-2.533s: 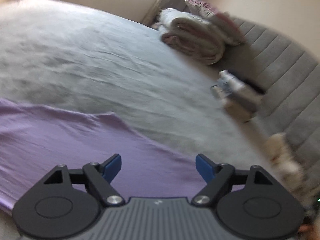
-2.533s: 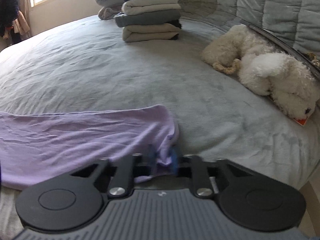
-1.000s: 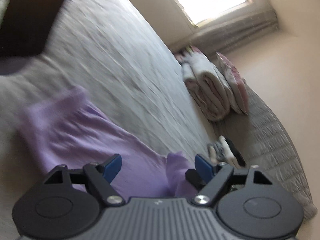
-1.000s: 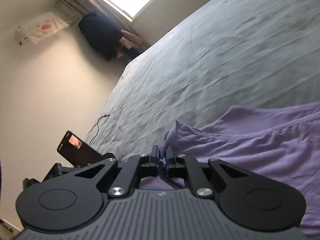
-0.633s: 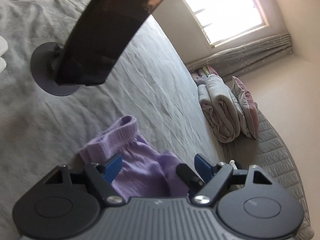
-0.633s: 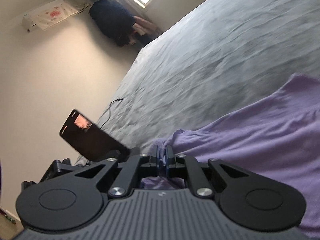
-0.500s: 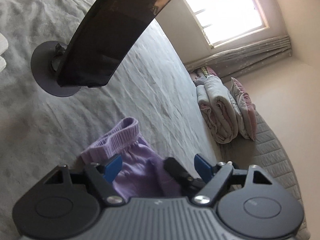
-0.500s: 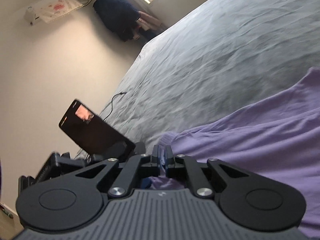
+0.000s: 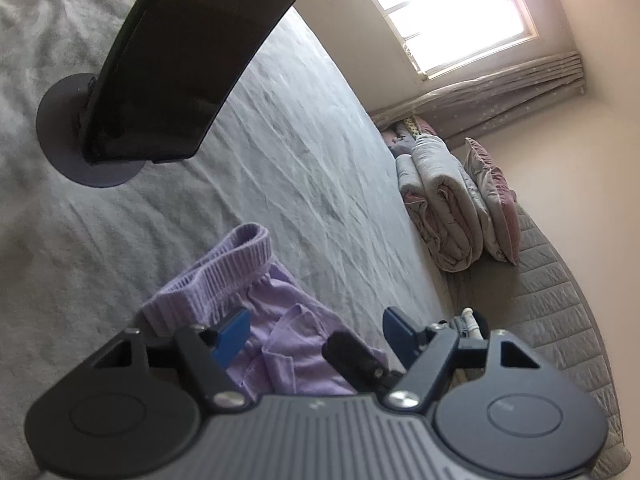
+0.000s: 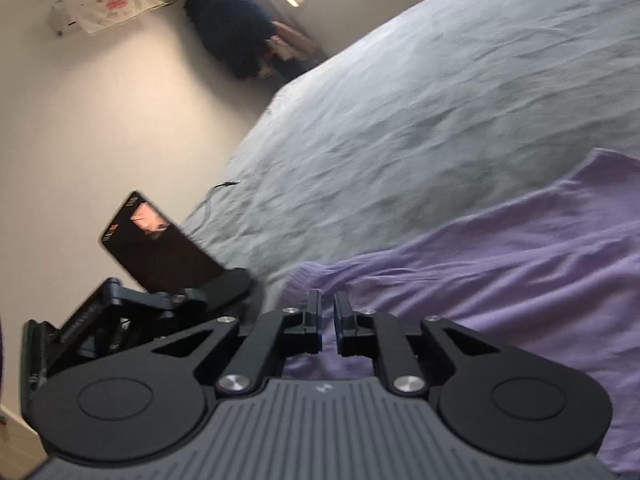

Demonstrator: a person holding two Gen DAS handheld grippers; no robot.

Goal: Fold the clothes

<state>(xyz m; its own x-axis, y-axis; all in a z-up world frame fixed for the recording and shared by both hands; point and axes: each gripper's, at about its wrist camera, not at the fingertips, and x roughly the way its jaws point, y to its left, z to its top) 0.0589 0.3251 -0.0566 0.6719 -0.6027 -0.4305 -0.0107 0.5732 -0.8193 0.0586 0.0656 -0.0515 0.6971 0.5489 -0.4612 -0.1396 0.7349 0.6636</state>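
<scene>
A grey bed fills most of both wrist views, its sheet creased. On it lies one lilac garment, spread flat in the right wrist view, with its long axis running from the right edge of that view down toward the grippers. Its ribbed waistband end shows in the left wrist view, bunched and raised off the sheet, pointing toward the phone stand.

At the far side of the bed, by the padded headboard, stands one stack of folded quilts with one pink pillow leaning against it. One phone sits tilted on a round-based stand on the sheet.

The left gripper has its blue pads wide apart and its jaws are closing; gathered lilac cloth lies between them, not pinched. The right gripper shows only a narrow gap and its jaws are opening, with the garment's edge just beneath the tips; whether cloth remains caught there cannot be told.
</scene>
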